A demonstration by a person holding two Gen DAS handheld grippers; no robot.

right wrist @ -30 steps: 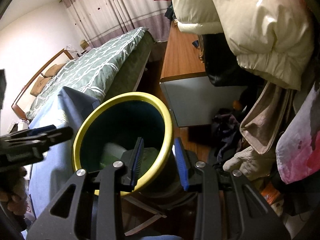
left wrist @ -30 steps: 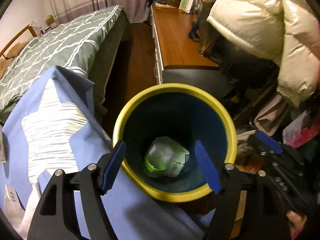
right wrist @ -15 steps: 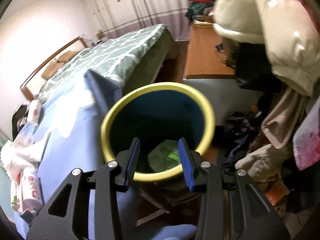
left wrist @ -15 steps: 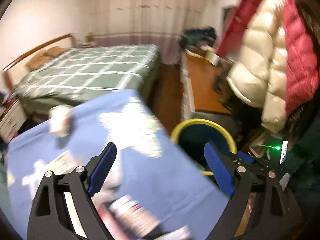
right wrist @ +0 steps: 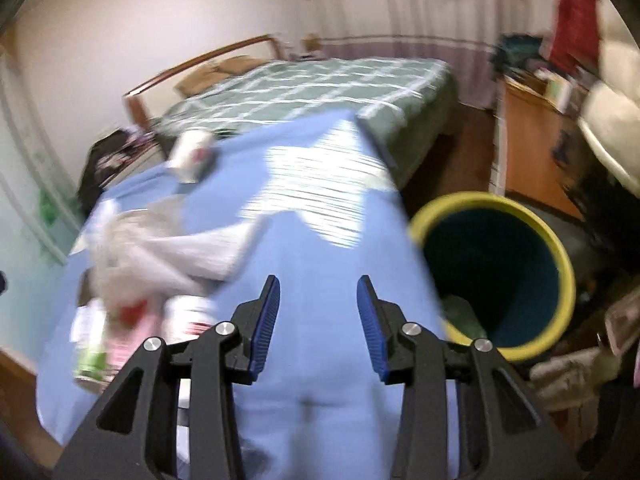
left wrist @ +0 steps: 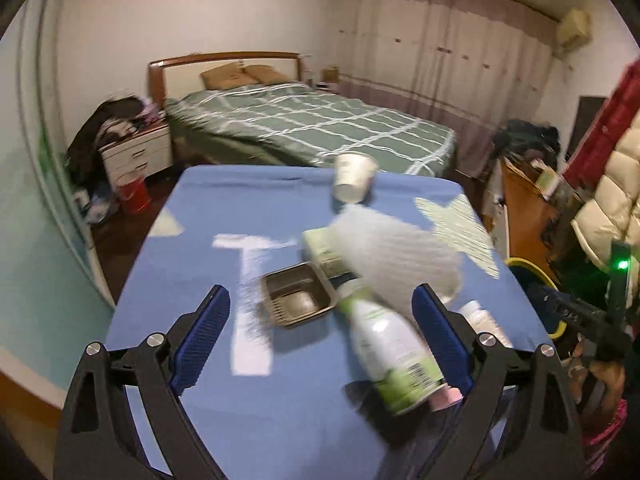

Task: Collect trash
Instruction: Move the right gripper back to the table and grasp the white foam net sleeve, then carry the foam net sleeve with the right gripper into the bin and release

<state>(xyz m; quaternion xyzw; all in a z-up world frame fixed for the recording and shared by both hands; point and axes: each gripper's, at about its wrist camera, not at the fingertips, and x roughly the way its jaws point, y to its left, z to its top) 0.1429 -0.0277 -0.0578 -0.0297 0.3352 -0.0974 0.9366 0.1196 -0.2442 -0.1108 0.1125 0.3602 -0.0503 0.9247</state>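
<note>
While my left gripper (left wrist: 320, 332) opens empty, the bottle (left wrist: 390, 354) looks light, smooth; I'd grasp it mid-body.

A bed (left wrist: 316, 128) with a green, white-checked cover and a wooden headboard (left wrist: 224, 65) stands against the pale back wall (left wrist: 192, 12). A white nightstand (left wrist: 138, 154) sits beside its head. Long pale curtains (left wrist: 444, 56) hang along the far wall. A wooden cabinet (right wrist: 532, 132) lines the dark wood floor (right wrist: 468, 144).
</note>
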